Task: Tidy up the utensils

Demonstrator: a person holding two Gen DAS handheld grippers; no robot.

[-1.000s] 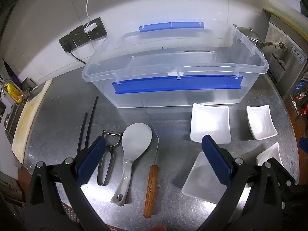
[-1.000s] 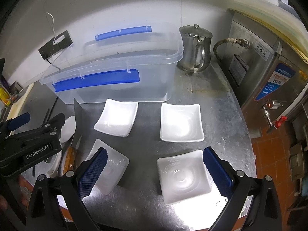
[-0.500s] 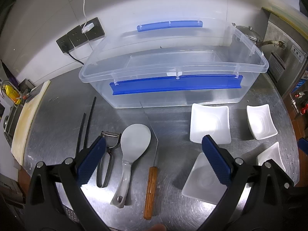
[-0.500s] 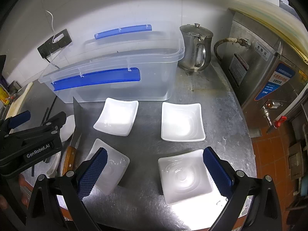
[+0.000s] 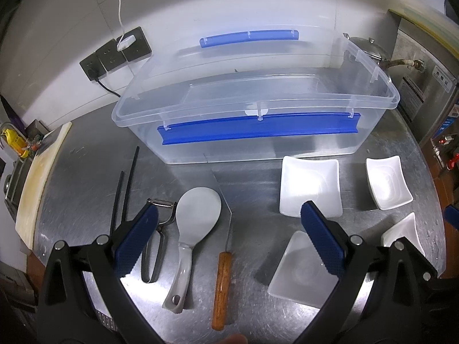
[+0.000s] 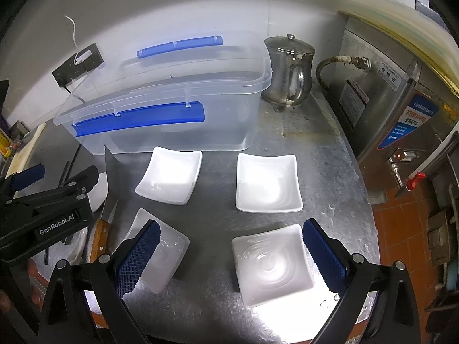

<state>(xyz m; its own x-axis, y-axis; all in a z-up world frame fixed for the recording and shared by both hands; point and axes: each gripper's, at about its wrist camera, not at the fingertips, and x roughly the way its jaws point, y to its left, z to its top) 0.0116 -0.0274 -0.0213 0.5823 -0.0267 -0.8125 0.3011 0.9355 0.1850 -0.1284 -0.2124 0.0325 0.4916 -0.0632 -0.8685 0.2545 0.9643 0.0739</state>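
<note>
Left gripper [image 5: 229,243] held wide, empty, above rice paddle [image 5: 192,223] & knife [image 5: 221,281]. Right gripper [image 6: 229,253] wide, empty, over near-right square dish [image 6: 271,263].

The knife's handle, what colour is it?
Brown wood, on the knife handle; clearest in the left wrist view.

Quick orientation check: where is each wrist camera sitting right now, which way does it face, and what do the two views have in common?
Left wrist: above the table's left side, facing the clear bin; rice paddle, knife and peeler below the open left gripper.
Right wrist: above the right side, facing four white dishes, near-right one, between the open right gripper's fingers; the left gripper shows at its left edge.
Shared: bin, dishes, knife, wall sockets.
</note>
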